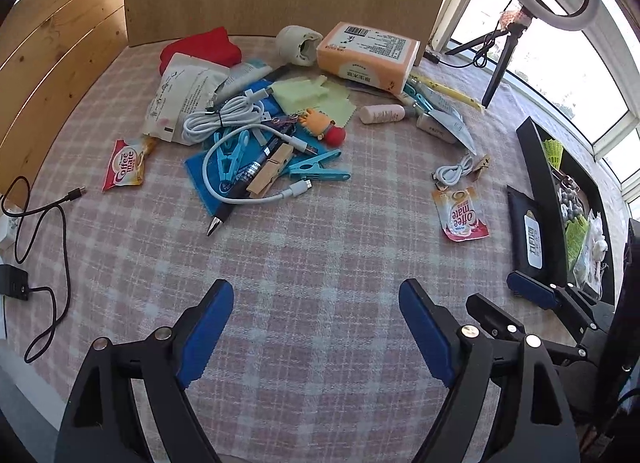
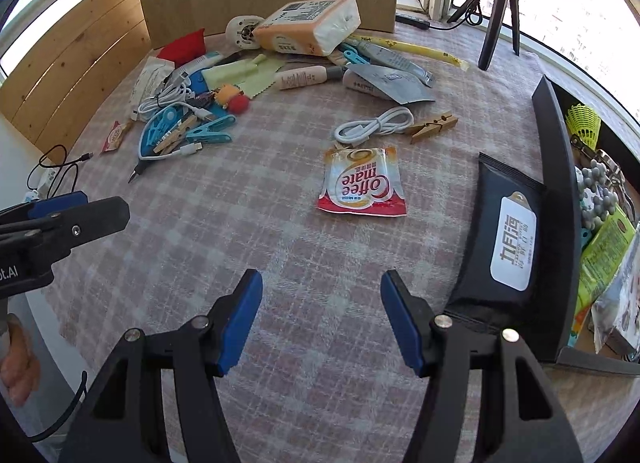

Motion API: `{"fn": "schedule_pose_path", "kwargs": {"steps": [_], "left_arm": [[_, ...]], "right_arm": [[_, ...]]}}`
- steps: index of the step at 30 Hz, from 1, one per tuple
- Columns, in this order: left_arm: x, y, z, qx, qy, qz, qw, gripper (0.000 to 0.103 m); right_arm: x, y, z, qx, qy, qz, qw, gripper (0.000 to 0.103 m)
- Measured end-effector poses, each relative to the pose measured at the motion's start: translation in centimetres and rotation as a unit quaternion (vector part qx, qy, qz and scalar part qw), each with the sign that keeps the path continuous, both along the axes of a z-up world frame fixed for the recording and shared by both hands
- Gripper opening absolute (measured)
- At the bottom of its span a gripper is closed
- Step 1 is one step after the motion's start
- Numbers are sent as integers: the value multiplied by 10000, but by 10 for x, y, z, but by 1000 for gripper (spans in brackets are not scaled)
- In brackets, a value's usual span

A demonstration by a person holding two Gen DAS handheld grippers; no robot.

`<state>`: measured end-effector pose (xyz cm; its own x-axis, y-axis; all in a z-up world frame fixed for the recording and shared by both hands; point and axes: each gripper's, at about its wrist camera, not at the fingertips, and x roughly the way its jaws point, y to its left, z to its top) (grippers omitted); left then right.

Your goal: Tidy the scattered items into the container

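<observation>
Most of the clutter is not yet tidied: a heap of cables, pegs [image 1: 316, 171], a pen [image 1: 236, 199] and packets fills the upper middle of both views, with a tissue pack [image 1: 368, 57] behind it and a sachet [image 2: 362, 187], a white cable [image 2: 374, 125] and a wooden peg [image 2: 434, 127] lying apart at centre. Only a few things, a shuttlecock [image 2: 584, 121] among them, already sit in the black container [image 2: 554, 167] at the right edge, and a dark wipes pack [image 2: 508, 239] leans against its outer wall. Both the left gripper [image 1: 316, 329] and the right gripper [image 2: 322, 319] hover over bare cloth [image 1: 320, 247] at the bottom, jaws spread wide and empty.
</observation>
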<state>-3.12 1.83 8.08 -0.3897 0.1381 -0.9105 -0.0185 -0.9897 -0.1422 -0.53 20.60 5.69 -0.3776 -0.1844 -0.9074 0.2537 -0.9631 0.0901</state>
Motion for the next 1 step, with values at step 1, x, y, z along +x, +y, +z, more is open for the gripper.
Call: {"fn": "schedule_pose_path", "kwargs": {"steps": [1], "left_arm": [[2,2,4,-44,122,-33,9999,84]], "right_arm": [[0,-1,-1,5,-6,3,10000,61]]}}
